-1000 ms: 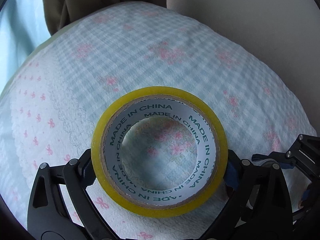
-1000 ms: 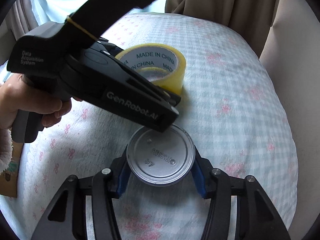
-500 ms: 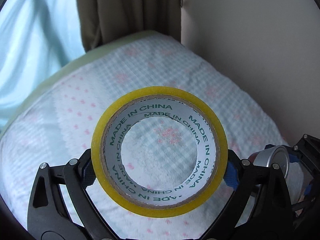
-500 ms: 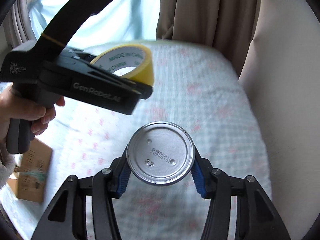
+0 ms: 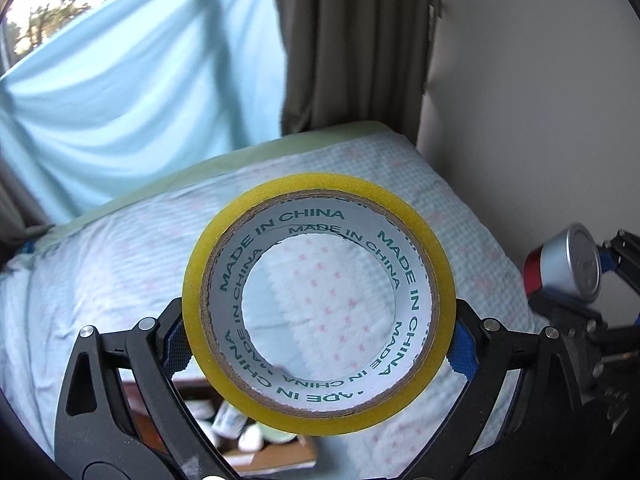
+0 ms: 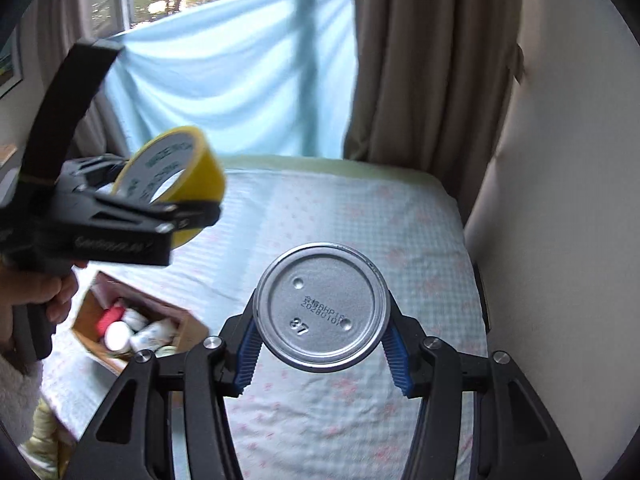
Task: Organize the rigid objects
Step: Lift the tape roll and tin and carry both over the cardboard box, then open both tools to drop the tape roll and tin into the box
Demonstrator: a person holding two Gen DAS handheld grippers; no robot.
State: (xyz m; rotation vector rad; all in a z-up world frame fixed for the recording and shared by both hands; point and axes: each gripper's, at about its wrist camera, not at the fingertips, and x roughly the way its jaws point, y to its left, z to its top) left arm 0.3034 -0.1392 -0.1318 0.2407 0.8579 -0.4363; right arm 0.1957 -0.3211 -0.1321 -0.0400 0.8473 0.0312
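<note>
My left gripper (image 5: 320,344) is shut on a yellow tape roll (image 5: 436,280) printed MADE IN CHINA and holds it in the air above the bed. The roll (image 6: 200,168) and the left gripper (image 6: 120,232) also show at the left of the right wrist view. My right gripper (image 6: 322,346) is shut on a silver metal can (image 6: 322,312), its stamped bottom facing the camera. The can (image 5: 568,262) with a red side shows at the right edge of the left wrist view. Both are held well above the bedding.
A bed with a pale checked floral cover (image 6: 360,220) lies below. An open cardboard box (image 6: 132,328) with bottles and small items sits at the lower left, also in the left wrist view (image 5: 256,444). A wall (image 6: 560,160) is right, curtains (image 6: 420,60) behind.
Both grippers have risen from the bed with the tape roll and the can. The view now takes in the curtains, window and cardboard box.
</note>
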